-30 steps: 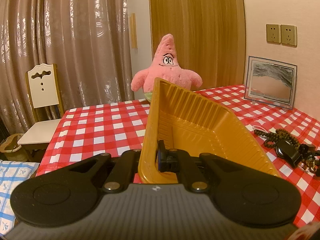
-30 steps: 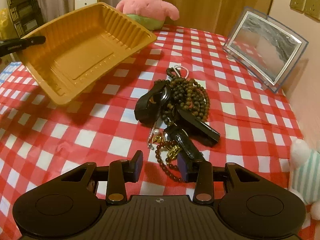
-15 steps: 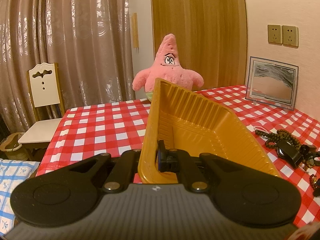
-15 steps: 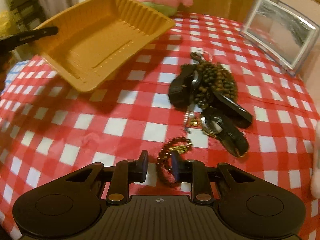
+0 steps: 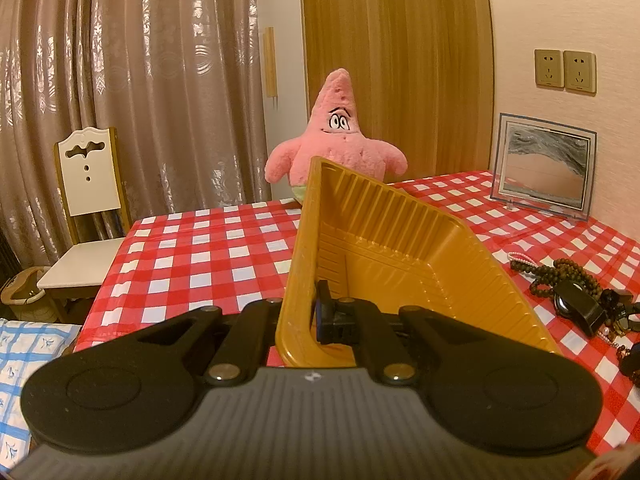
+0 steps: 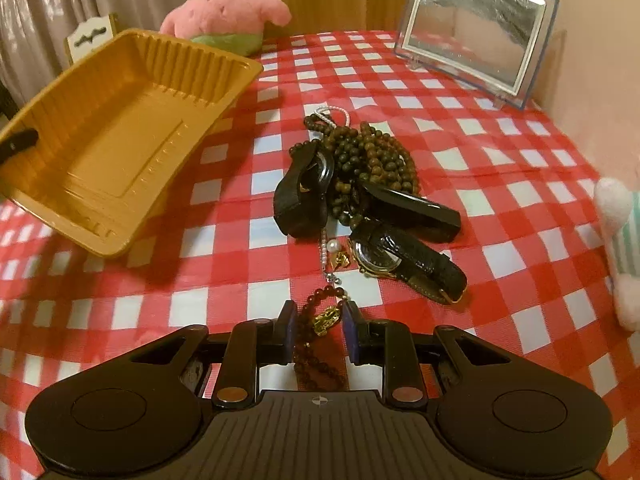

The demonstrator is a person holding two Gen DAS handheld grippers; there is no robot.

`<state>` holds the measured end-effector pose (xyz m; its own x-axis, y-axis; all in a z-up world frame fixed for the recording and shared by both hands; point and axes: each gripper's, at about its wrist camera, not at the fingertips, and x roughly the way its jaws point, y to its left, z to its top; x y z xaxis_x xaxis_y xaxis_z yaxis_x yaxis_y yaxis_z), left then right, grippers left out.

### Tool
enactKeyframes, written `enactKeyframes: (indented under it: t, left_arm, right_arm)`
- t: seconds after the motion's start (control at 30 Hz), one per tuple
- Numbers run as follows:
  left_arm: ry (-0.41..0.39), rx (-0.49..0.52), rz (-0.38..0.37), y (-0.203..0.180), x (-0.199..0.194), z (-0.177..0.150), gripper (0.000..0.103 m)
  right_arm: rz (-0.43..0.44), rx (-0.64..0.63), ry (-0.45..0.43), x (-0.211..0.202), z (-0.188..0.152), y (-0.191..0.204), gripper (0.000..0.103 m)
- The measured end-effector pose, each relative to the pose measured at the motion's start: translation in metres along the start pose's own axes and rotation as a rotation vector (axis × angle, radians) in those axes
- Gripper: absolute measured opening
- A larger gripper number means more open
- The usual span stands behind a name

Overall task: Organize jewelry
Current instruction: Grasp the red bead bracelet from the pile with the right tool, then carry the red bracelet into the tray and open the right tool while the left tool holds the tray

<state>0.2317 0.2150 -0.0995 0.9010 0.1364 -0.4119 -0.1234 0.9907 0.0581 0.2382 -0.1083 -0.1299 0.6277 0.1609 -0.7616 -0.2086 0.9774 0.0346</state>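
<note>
Checkered bench (image 6: 500,152); left tool (image 5: 316,316) clamps the bare yellow tray's (image 6: 120,136) rim, lifted (underside hidden); right tool (image 6: 319,326), closing, straddles a red bead bracelet (image 6: 320,364), contact unclear.

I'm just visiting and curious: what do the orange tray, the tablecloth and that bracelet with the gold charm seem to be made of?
The orange tray looks like thin moulded plastic: ribbed walls, slight sheen. The tablecloth seems to be glossy plastic or vinyl, judging by its shine and soft creases. The bracelet has dark reddish beads, possibly wood or stone, and its shiny gold charm looks like metal, though that is hard to tell.
</note>
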Motion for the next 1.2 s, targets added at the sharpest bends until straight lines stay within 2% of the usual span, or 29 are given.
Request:
enactKeyframes:
  t: [0.07,0.23,0.3,0.33,0.47,0.8,1.03,1.2]
  left_arm:
    - [0.0,-0.002,0.0,0.0,-0.001,0.0,0.004]
    - [0.0,-0.004,0.001,0.0,-0.001,-0.001,0.004]
    - [-0.001,-0.006,0.002,0.0,-0.002,-0.001,0.004]
    - [-0.002,-0.006,0.002,0.0,-0.002,-0.001,0.004]
    - [-0.001,-0.006,0.002,0.0,-0.002,-0.001,0.004]
    - [0.0,-0.007,0.005,-0.001,-0.003,-0.002,0.004]
    - [0.0,-0.007,0.005,-0.001,-0.003,-0.002,0.004]
    - [-0.001,-0.007,0.005,-0.001,-0.003,-0.002,0.004]
  right_arm:
    - [-0.033,-0.045,-0.006,0.001,-0.003,0.007,0.019]
    - [-0.033,-0.061,0.014,0.002,-0.004,0.01,0.018]
    - [-0.021,-0.103,0.006,0.002,-0.007,0.015,0.008]
    - [-0.022,-0.114,0.003,0.002,-0.007,0.017,0.006]
    - [-0.001,-0.103,-0.008,0.0,-0.006,0.013,0.006]
    - [0.132,-0.054,-0.132,-0.042,0.031,0.018,0.006]
    - [0.258,-0.064,-0.241,-0.062,0.066,0.041,0.006]
    - [0.352,-0.093,-0.261,-0.058,0.085,0.064,0.006]
